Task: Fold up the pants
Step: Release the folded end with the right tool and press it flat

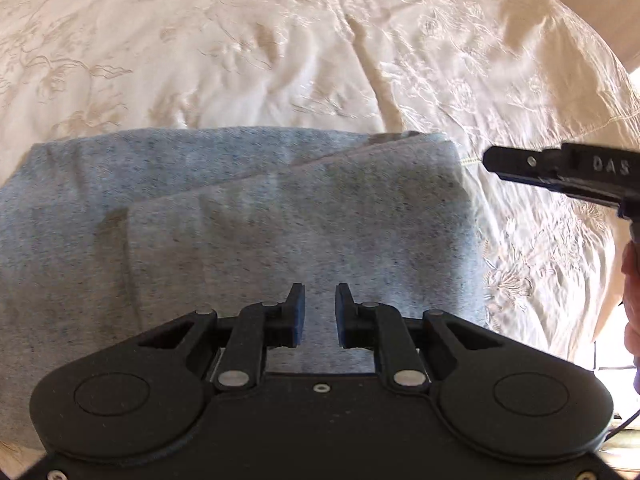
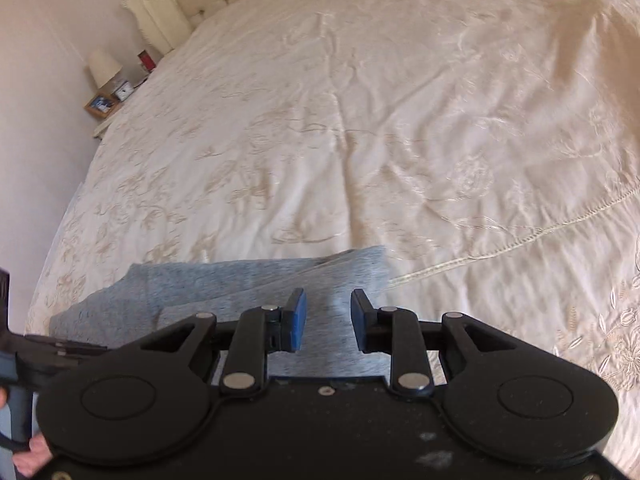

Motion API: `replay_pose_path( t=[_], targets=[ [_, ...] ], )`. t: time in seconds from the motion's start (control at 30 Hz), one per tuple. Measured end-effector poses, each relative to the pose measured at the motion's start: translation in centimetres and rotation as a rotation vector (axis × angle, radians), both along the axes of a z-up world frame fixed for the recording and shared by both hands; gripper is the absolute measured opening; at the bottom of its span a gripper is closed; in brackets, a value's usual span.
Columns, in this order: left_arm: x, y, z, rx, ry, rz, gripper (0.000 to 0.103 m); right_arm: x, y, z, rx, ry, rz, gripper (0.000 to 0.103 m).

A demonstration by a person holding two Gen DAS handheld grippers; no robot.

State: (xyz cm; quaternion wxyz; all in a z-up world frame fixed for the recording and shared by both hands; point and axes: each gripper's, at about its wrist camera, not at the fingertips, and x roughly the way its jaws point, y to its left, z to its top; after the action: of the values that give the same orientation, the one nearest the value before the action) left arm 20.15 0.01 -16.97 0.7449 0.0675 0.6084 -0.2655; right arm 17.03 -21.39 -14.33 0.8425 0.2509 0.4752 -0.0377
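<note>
In the left wrist view, the heathered grey knit pants lie across the middle and lower left of the frame on the cream embroidered bedspread, already doubled into a layered rectangle; judging by that, most folding looks done, with perhaps one last fold or smoothing left. The left hand-held gripper hovers at lower centre over the cloth, released, nothing between its jaws. The right hand-held gripper enters at the right edge, beside the pants' right corner.

In the right wrist view, the pants sit at lower left, directly beyond the right hand-held gripper, released and empty.
</note>
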Motion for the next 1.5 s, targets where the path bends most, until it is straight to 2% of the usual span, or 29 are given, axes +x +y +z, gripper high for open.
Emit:
replay_pose_path(
  t=[0.1,0.2,0.27,0.33,0.37,0.4,0.5,0.57,0.63,0.7,0.77,0.87,0.9,0.93,0.97,1.03,1.07,1.1,1.2,1.27,1.37,1.5],
  targets=[
    [-1.1,-1.9,-1.3,0.007,0.03,0.007,0.021,1.4,-2.6,-1.7,0.097,0.039,0.006,0.028],
    [-2.0,-3.2,-2.5,0.052,0.023,0.026,0.021,3.5,-3.6,-3.7,0.217,0.072,0.03,0.028],
    [-2.1,-3.6,-3.1,0.082,0.012,0.043,0.021,4.9,-3.8,-5.0,0.25,0.122,0.062,0.029],
    [-2.0,-4.0,-3.7,0.098,0.012,0.053,0.021,6.2,-3.6,-6.2,0.219,0.202,0.091,0.031],
    [-1.9,-4.1,-3.8,0.098,0.009,0.057,0.022,6.8,-3.3,-6.6,0.201,0.203,0.121,0.027],
    [-1.8,-4.0,-3.8,0.099,0.008,0.06,0.022,7.3,-3.0,-6.7,0.173,0.182,0.159,0.01],
    [-1.7,-4.1,-3.8,0.108,0.012,0.067,0.022,9.3,-1.3,-6.2,0.04,0.131,0.332,0.009],
    [-1.9,-4.0,-2.9,0.115,-0.012,0.065,0.022,10.1,-0.4,-6.2,-0.024,0.103,0.408,0.009],
    [-2.0,-3.3,-1.2,0.112,-0.084,0.077,0.022,10.5,-0.7,-6.3,-0.011,0.103,0.414,0.01],
    [-1.5,-2.3,0.2,0.095,-0.149,0.106,0.022,9.9,-2.0,-5.4,-0.001,0.066,0.323,0.017],
    [-0.2,-1.4,0.5,0.096,-0.17,0.146,0.025,8.7,-3.2,-3.7,0.039,-0.014,0.278,0.017],
    [2.6,-0.7,-1.3,0.162,-0.167,0.19,0.027,6.6,-2.5,-2.3,0.066,-0.057,0.354,0.017],
    [3.5,-0.4,-2.1,0.202,-0.17,0.206,0.031,6.1,-1.8,-2.6,0.05,-0.046,0.399,0.016],
    [4.6,0.0,-3.1,0.248,-0.16,0.226,0.03,5.7,-1.0,-3.5,-0.002,-0.022,0.439,0.016],
    [5.5,0.3,-4.0,0.237,-0.118,0.245,0.029,5.6,-0.3,-4.7,-0.067,0.015,0.456,0.011],
    [6.4,1.3,-3.5,0.196,-0.079,0.294,0.027,5.9,-1.0,-7.5,-0.137,0.11,0.393,0.012],
    [6.4,1.5,-2.5,0.178,-0.083,0.315,0.027,5.8,-2.2,-8.5,-0.152,0.152,0.328,0.014],
    [6.1,1.7,-1.6,0.166,-0.109,0.326,0.027,5.8,-2.8,-8.7,-0.154,0.155,0.288,0.014],
    [4.3,2.3,0.6,0.186,-0.202,0.317,0.028,4.3,-3.6,-5.9,-0.113,0.052,0.255,0.015],
    [2.9,2.8,0.6,0.214,-0.207,0.321,0.028,2.6,-2.7,-3.8,-0.107,-0.025,0.3,0.015],
    [0.8,4.2,-0.7,0.21,-0.149,0.333,0.028,-0.1,-0.8,-2.6,-0.098,-0.081,0.391,0.015],
    [-1.4,4.5,-2.9,0.282,-0.129,0.277,0.034,-2.9,2.4,-4.9,-0.119,0.005,0.518,0.015]
  ],
)
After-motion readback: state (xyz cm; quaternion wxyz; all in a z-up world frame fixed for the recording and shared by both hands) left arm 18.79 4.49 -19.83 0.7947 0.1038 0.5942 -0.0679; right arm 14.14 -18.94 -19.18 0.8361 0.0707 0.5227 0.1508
